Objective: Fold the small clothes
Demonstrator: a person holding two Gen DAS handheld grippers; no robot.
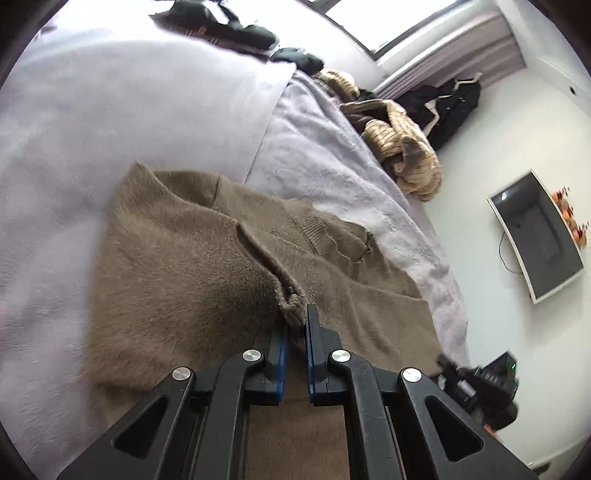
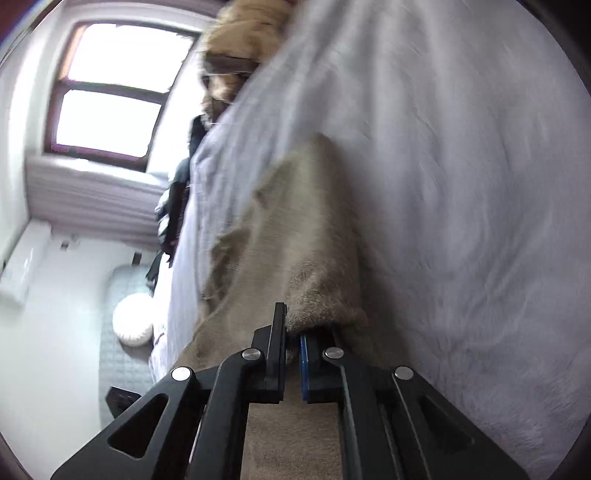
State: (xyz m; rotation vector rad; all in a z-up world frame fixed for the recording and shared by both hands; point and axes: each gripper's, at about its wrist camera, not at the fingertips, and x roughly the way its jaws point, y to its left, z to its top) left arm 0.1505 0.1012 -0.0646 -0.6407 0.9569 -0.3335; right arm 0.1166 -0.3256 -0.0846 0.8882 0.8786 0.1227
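A brown fuzzy knit sweater (image 1: 192, 266) lies on the pale lilac bed cover (image 1: 110, 110), partly folded with a ridge of cloth running toward my left gripper (image 1: 295, 321). That gripper is shut on a bunched edge of the sweater and pulls it up slightly. In the right wrist view the same sweater (image 2: 295, 229) stretches away over the bed cover (image 2: 461, 184). My right gripper (image 2: 293, 328) is shut on another edge of it; the cloth hides one fingertip.
A tan striped garment (image 1: 402, 147) and dark clothes (image 1: 221, 26) lie further along the bed. A black jacket (image 1: 450, 107) hangs off the bed's side. A white tray (image 1: 535, 236) and black equipment (image 1: 484, 387) sit on the floor. A window (image 2: 110, 88) and a white round stool (image 2: 133, 317) are beside the bed.
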